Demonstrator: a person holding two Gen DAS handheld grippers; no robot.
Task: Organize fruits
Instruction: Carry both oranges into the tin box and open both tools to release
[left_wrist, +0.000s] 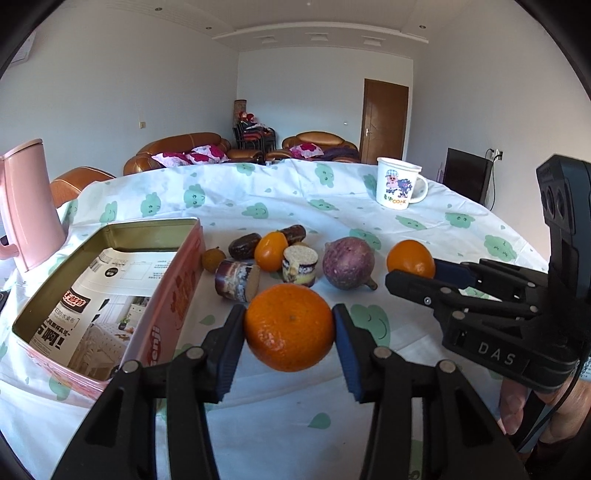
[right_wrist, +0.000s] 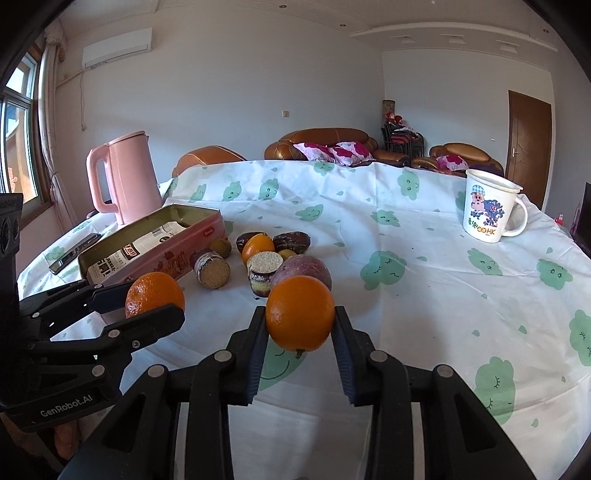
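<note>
Left wrist view: my left gripper (left_wrist: 290, 326) has its jaws clamped on a large mandarin (left_wrist: 289, 327), held at 6 o'clock of the fruit pile (left_wrist: 280, 254); open pink tin (left_wrist: 173, 295) at 9 o'clock. Right wrist view: my right gripper (right_wrist: 300, 319) grips a smooth orange (right_wrist: 300, 313), passion fruit (right_wrist: 303, 273) just behind at 12; mug (right_wrist: 487, 205) at 2 o'clock.

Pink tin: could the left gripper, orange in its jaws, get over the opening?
Probably yes. The pink tin sits open beside the left gripper, nothing between; its orange looks clamped.
</note>
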